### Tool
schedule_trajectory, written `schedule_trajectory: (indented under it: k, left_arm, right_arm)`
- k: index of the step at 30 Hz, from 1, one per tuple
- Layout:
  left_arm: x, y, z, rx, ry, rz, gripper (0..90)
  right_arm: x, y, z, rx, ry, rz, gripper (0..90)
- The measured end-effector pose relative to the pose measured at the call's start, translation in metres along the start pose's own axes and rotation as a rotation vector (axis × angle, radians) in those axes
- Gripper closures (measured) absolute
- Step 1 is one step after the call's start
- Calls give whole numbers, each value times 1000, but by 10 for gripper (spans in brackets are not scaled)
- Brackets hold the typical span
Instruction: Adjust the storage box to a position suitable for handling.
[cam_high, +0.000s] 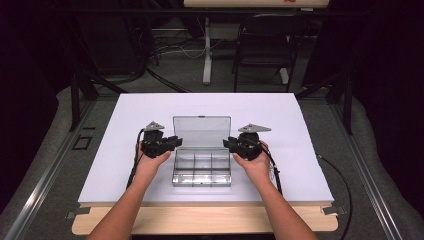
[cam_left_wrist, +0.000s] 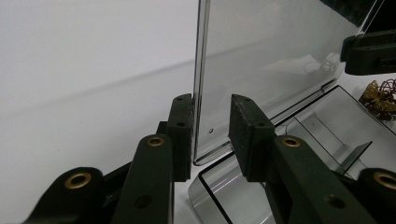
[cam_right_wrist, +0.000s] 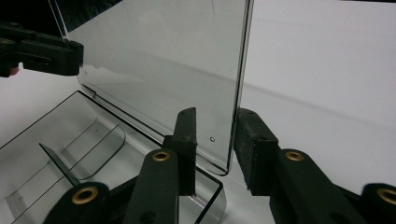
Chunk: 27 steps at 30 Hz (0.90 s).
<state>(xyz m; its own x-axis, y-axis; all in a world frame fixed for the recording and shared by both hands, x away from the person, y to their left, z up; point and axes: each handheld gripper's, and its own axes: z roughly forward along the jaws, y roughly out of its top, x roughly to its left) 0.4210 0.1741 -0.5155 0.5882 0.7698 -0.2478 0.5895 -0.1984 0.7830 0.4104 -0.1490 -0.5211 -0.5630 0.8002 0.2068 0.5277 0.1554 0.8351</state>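
Observation:
A clear plastic compartment box (cam_high: 202, 172) sits mid-table, its lid (cam_high: 201, 131) standing upright at the back. My left gripper (cam_high: 176, 141) is at the lid's left edge and my right gripper (cam_high: 227, 142) at its right edge. In the left gripper view the jaws (cam_left_wrist: 212, 100) straddle the lid's (cam_left_wrist: 271, 56) edge: one pad lies against it and the other stands apart. In the right gripper view the gripper (cam_right_wrist: 218, 114) straddles the lid's (cam_right_wrist: 163, 60) other edge the same way, with a gap on the inner side. The box's compartments (cam_right_wrist: 56, 140) hold nothing that I can see.
The white tabletop (cam_high: 125, 165) has free room on all sides of the box, with a wooden strip (cam_high: 200, 220) along the near edge. A black chair (cam_high: 265, 40) and a table leg (cam_high: 207, 50) stand beyond the far edge. A small gold filigree piece (cam_left_wrist: 380, 95) shows past the box.

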Motion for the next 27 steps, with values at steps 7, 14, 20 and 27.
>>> schedule_trajectory:
  k: [7, 14, 20, 27]
  left_arm:
    - [1, 1, 3, -1, 2, -16, 710]
    - [4, 0, 7, -11, 2, -36, 712]
    - [6, 0, 10, -11, -2, -49, 712]
    - [8, 1, 13, 2, 0, -58, 702]
  right_arm:
    - [-1, 0, 4, -6, -5, 17, 702]
    - [-2, 0, 7, -7, -10, 26, 697]
    - [-2, -1, 10, -9, -18, 26, 694]
    - [-4, 1, 14, 7, -24, 37, 678]
